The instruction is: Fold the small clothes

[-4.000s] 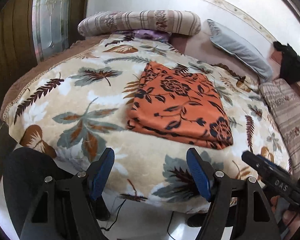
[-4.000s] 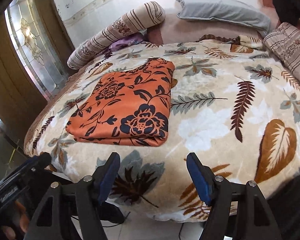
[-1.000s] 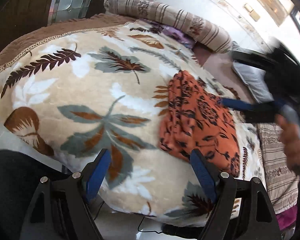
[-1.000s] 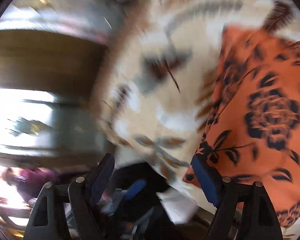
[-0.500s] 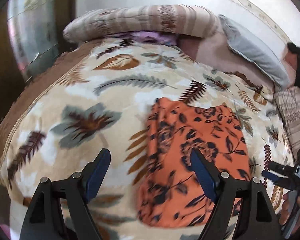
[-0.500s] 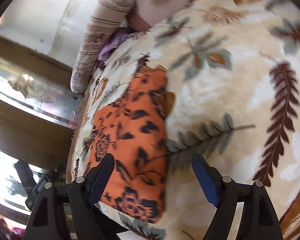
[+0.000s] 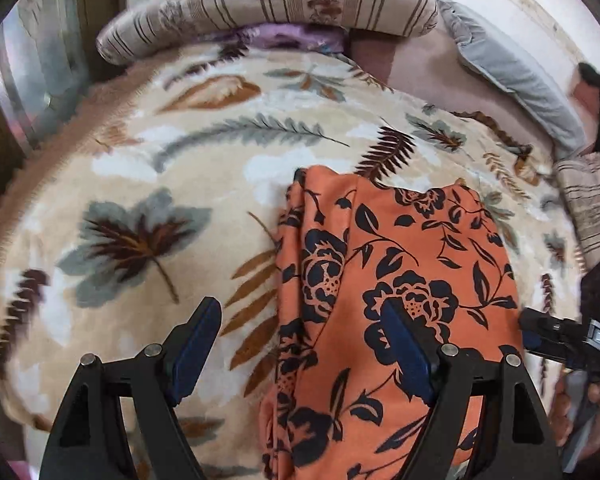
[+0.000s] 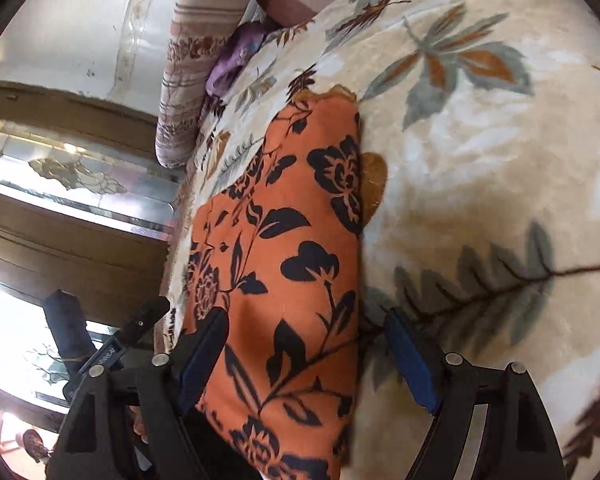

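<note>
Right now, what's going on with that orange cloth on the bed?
A person holds a two-finger gripper in each hand over a bed covered by a leaf-print blanket. The orange floral garment lies on it, already folded into a compact rectangle. The left gripper hangs over the garment's left edge and the right gripper over its right edge. Both have their jaws open and grip nothing. A striped bolster and a grey pillow lie at the far end.
</note>
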`<state>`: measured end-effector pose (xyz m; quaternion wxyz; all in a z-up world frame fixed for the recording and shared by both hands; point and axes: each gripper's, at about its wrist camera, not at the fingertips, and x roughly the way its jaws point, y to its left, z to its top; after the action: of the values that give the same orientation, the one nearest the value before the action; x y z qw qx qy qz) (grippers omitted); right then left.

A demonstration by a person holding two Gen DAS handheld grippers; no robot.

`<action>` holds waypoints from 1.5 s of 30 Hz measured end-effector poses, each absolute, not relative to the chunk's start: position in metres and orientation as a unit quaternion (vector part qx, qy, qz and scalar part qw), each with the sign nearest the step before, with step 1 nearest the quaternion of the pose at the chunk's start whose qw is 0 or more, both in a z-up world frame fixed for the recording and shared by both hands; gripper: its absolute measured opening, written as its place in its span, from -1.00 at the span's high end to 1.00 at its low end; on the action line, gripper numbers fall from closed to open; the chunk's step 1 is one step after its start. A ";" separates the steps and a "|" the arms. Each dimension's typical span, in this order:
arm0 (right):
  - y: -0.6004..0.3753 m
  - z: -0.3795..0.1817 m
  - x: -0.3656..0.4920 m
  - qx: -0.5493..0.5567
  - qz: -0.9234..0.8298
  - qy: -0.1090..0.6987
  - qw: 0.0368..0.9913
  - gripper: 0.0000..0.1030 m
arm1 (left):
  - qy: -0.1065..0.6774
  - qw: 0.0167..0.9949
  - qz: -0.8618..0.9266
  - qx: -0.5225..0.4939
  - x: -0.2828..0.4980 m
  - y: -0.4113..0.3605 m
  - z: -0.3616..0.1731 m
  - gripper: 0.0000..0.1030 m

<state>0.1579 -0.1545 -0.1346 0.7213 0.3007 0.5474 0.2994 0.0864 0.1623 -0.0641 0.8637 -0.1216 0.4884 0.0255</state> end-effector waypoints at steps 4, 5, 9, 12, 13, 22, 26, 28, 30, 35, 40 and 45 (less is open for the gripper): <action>-0.133 -0.142 0.171 0.288 0.298 0.561 0.717 -0.61 | 0.531 0.825 -0.022 -0.189 0.098 0.178 -0.098 -0.60; -0.126 -0.143 0.174 0.287 0.302 0.561 0.716 -0.63 | 0.544 0.809 -0.044 -0.220 0.100 0.182 -0.111 -0.60; -0.105 -0.141 0.183 0.241 0.306 0.566 0.727 -0.37 | 0.533 0.805 -0.069 -0.249 0.096 0.181 -0.120 -0.56; -0.100 -0.131 0.183 0.212 0.317 0.566 0.731 0.11 | 0.530 0.806 -0.092 -0.248 0.095 0.169 -0.116 0.05; -0.101 -0.127 0.181 0.207 0.320 0.563 0.734 0.17 | 0.528 0.810 -0.093 -0.240 0.096 0.165 -0.113 0.16; -0.164 -0.053 0.195 0.178 0.321 0.496 0.787 0.21 | 0.474 0.834 -0.149 -0.240 0.129 0.101 -0.063 0.32; -0.214 -0.044 0.218 0.171 0.294 0.489 0.803 0.20 | 0.482 0.830 -0.170 -0.224 0.164 0.050 -0.065 0.27; -0.238 -0.061 0.230 0.178 0.271 0.506 0.799 0.17 | 0.508 0.816 -0.163 -0.222 0.180 0.032 -0.086 0.22; -0.257 -0.087 0.238 0.188 0.231 0.524 0.798 0.06 | 0.540 0.806 -0.137 -0.200 0.191 0.018 -0.110 0.16; -0.287 -0.115 0.229 0.213 0.163 0.534 0.802 -0.26 | 0.527 0.820 -0.119 -0.190 0.180 0.022 -0.107 -0.22; -0.271 -0.060 0.196 0.188 0.149 0.467 0.851 -0.28 | 0.491 0.848 -0.111 -0.166 0.147 0.035 -0.075 -0.25; -0.234 -0.062 0.163 0.192 0.197 0.476 0.835 -0.45 | 0.514 0.844 -0.096 -0.120 0.136 0.021 -0.092 -0.38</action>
<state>0.1627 -0.2342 -0.0625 0.8349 0.1925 0.4765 0.1971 0.1360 0.0213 -0.0917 0.8442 -0.1203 0.5135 -0.0961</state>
